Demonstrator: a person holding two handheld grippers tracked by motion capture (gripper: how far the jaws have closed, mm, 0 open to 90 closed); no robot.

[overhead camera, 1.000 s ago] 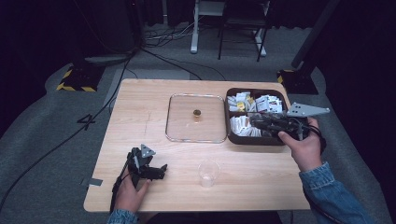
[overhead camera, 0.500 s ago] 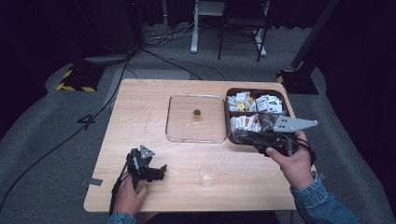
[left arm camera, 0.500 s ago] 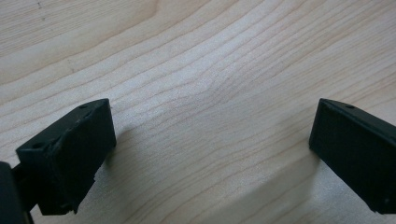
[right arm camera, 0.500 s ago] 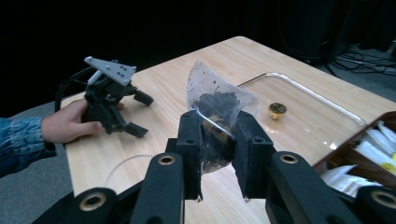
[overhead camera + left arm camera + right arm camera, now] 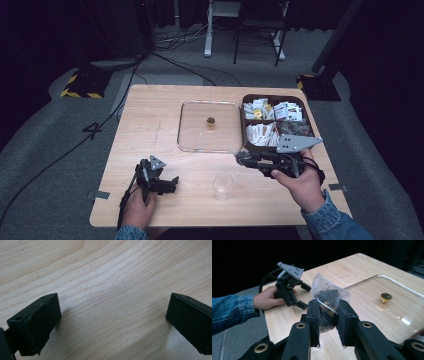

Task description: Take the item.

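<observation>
Clear tea bag (image 5: 327, 302) with dark leaves inside, pinched tight between jaws of right tool (image 5: 328, 315). Bag up off bench (image 5: 150, 125), near its front right part, between plastic cup (image 5: 223, 185) and brown box (image 5: 276, 125) of packets. Glass lid (image 5: 210, 126) with gold knob lies flat mid bench, just beside box. Left tool (image 5: 171, 184) rests near front left corner, jaws wide apart, nothing between them, only bare wood.
</observation>
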